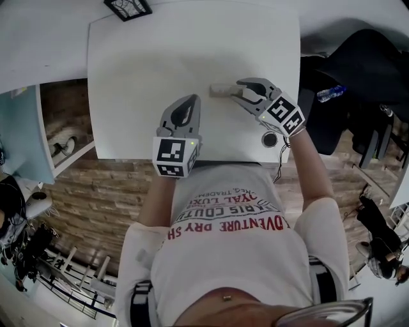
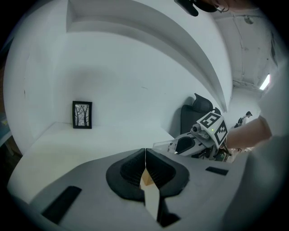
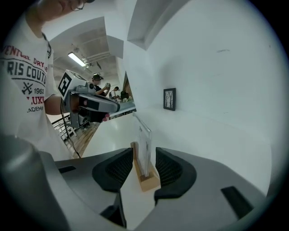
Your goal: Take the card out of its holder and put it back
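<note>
A clear upright card holder (image 3: 144, 140) on a small wooden base (image 3: 146, 180) stands on the white table (image 1: 160, 57). My right gripper (image 3: 144, 159) is open, with a jaw on each side of the holder and a gap between each pad and the clear plate. In the head view the holder (image 1: 219, 90) lies just left of the right gripper (image 1: 240, 90). My left gripper (image 2: 145, 155) is shut on a white card (image 2: 152, 200) held edge-on. In the head view it (image 1: 186, 102) hovers near the table's front edge, left of the holder.
A small black picture frame (image 1: 128, 7) stands at the table's far edge. A round black object (image 1: 270, 138) sits near the front right corner. To the right of the table are a dark chair (image 1: 358, 76) and a water bottle (image 1: 330, 93).
</note>
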`<move>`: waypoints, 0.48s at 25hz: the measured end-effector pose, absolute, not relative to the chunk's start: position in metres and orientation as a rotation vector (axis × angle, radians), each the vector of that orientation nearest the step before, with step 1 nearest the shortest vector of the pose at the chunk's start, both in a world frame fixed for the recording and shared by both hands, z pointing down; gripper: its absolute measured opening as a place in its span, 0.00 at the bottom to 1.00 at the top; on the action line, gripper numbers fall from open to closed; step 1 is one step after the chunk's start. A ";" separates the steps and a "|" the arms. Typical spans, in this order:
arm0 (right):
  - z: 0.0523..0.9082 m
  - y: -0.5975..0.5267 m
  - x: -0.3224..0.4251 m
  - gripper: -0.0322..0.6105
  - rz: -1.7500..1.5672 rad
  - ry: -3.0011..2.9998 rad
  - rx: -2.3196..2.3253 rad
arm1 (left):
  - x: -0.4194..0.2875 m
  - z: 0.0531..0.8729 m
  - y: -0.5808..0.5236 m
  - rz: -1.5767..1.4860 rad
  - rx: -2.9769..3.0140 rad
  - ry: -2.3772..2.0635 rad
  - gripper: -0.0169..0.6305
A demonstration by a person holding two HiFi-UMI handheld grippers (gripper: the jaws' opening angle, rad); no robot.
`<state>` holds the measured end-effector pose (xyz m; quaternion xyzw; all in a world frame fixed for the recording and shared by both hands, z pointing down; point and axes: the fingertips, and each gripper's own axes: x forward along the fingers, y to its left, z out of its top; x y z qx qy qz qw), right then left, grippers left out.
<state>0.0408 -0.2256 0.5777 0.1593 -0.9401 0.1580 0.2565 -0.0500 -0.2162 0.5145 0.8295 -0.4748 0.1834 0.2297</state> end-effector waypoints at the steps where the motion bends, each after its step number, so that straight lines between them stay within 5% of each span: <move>1: 0.580 -0.226 0.040 0.28 0.415 -2.548 0.400 | -0.049 0.516 -0.217 0.510 2.279 -1.308 0.06; 6: 0.583 -0.223 0.038 0.28 0.388 -2.561 0.247 | -0.046 0.524 -0.218 0.535 2.269 -1.302 0.06; 12: 0.577 -0.218 0.029 0.16 0.358 -2.584 0.091 | -0.050 0.535 -0.217 0.556 2.247 -1.292 0.06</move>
